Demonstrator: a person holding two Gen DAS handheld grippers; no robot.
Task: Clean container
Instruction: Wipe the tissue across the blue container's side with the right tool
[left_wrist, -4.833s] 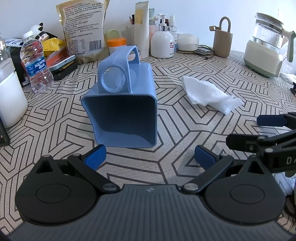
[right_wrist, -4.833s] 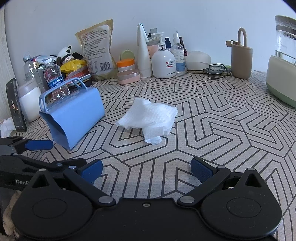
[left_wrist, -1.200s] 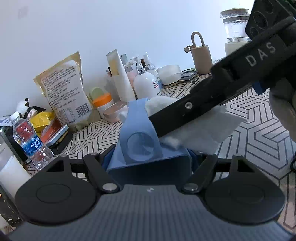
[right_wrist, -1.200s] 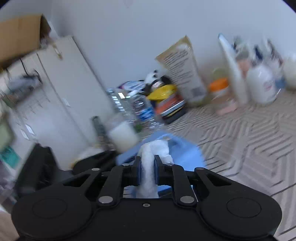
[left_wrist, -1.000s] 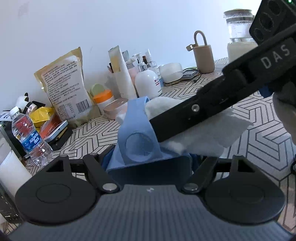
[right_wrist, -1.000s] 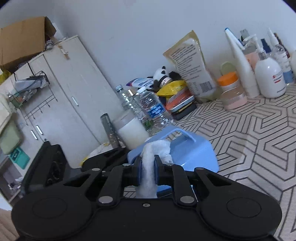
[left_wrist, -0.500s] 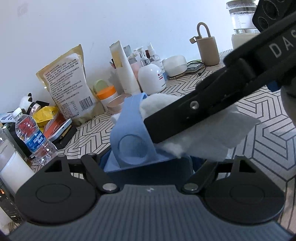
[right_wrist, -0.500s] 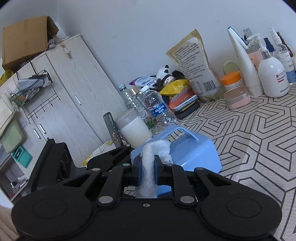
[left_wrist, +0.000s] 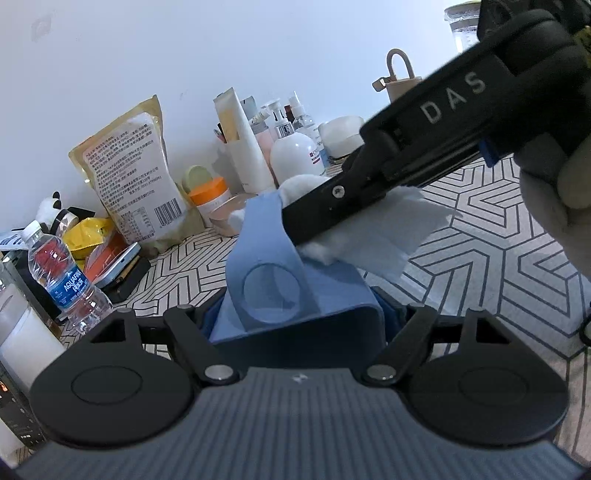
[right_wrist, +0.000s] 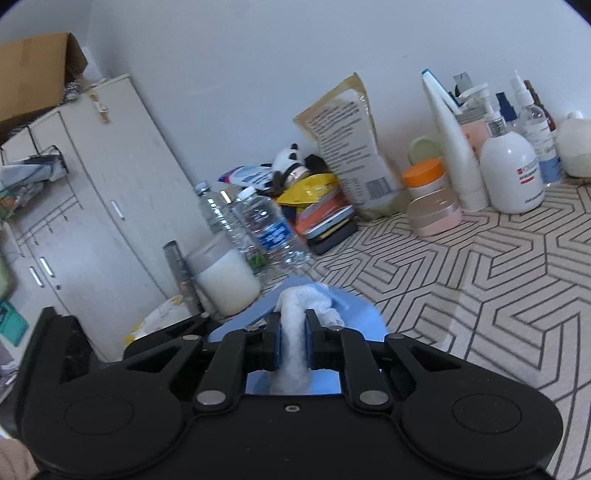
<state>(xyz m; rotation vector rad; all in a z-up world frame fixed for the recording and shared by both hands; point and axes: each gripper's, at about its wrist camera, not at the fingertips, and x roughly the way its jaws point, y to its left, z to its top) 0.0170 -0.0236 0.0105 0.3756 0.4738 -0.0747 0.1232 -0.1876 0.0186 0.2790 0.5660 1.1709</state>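
Both tools clenched: left tool (left_wrist: 299, 317) grasps container (left_wrist: 295, 291), right tool (right_wrist: 293, 341) wipe (right_wrist: 295, 332); geometric-patterned tabletop (right_wrist: 498, 280), white wall (right_wrist: 258, 55).

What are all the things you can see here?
Blue plastic container: one, blue, held in the left hand-held gripper.
White paper towel: one, white, pinched in the right hand-held gripper, against the container.
Tan printed pouch: one, tan, by the wall.
Clear water bottles: two, blue labels, table's edge.
White pump bottle: one, white, by the wall.
Orange-lidded jar: one, beside the pouch.
Patterned tablecloth: one, beige with black lines.
Left hand-held gripper: black, shut on container.
Right hand-held gripper: black, shut on towel.
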